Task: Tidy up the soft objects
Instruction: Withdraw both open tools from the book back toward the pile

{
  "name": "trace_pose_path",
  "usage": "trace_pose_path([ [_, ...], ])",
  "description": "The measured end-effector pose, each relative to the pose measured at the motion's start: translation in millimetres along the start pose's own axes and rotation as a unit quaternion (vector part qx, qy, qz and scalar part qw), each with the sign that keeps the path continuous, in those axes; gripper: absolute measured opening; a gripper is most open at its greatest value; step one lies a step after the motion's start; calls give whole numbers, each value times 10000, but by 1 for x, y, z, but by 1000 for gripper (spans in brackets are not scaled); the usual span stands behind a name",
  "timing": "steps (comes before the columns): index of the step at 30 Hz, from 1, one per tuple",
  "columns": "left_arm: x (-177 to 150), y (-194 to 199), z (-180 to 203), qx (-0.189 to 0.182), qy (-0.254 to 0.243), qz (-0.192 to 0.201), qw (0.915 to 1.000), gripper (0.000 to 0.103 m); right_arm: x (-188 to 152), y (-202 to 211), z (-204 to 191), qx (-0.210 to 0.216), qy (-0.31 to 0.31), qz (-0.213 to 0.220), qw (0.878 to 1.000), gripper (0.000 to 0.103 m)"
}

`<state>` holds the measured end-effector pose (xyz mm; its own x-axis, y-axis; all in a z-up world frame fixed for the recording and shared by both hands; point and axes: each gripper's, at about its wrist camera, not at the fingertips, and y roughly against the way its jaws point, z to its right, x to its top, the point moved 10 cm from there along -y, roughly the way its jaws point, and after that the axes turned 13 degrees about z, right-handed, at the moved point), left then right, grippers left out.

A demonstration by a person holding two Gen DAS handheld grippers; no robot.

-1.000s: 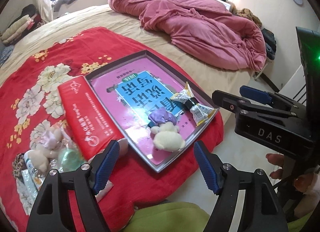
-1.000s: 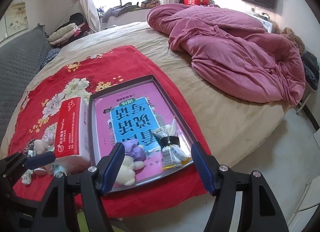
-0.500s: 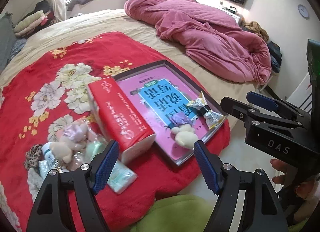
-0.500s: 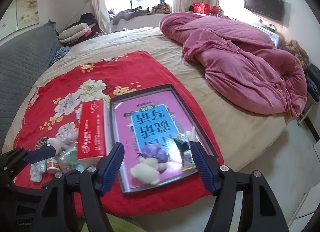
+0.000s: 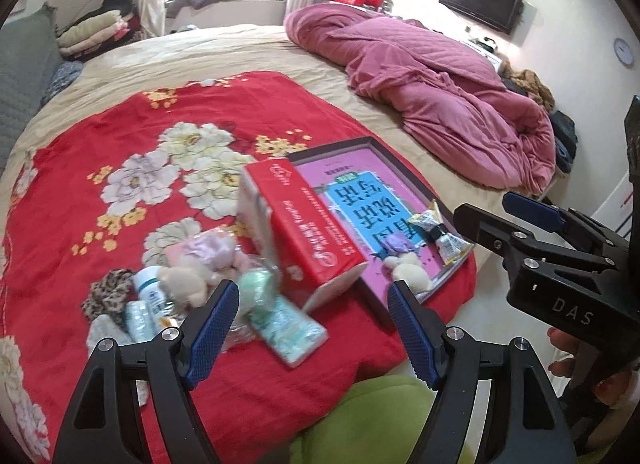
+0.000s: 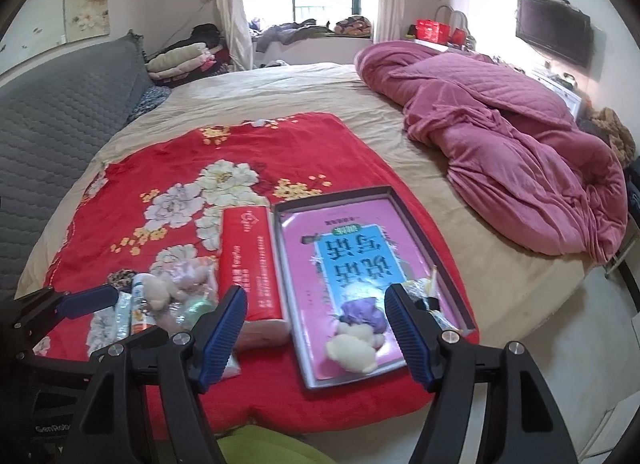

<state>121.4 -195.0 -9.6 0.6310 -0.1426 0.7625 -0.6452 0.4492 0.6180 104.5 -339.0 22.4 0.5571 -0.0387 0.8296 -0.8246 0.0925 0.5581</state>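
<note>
Clearly, what you had to sort was light and yielding. The cream plush toy (image 6: 352, 348) and the purple soft piece (image 6: 362, 310) lay in the tray (image 6: 432, 240) at lower centre of the right wrist view, touching each other, with a snack packet (image 6: 426, 292) just beside them. A second heap sat at lower left of the left wrist view: a beige plush (image 5: 182, 284), a pale pink soft thing (image 5: 208, 250), a mint tissue pack (image 5: 286, 326) and small bottles (image 5: 148, 290), all crowded beside the red tissue box (image 5: 304, 230). Plush would likely squash and spring back, so I judged the bulk of the body the best place to pinch, not a limb. The tissue pack looked slippery in its film.

Your left gripper (image 5: 314, 322) stood spread with nothing between its pads, tilted down over the heap. Your right gripper (image 6: 316, 330) held nothing too, its jaws opening, angled down above the tray's near end.
</note>
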Motion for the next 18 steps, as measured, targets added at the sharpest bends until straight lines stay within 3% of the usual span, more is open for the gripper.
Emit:
trace_pose_path([
  [18, -10, 56, -106, 641, 649, 240, 9955, 78, 16, 8, -106, 614, 512, 97, 9967, 72],
])
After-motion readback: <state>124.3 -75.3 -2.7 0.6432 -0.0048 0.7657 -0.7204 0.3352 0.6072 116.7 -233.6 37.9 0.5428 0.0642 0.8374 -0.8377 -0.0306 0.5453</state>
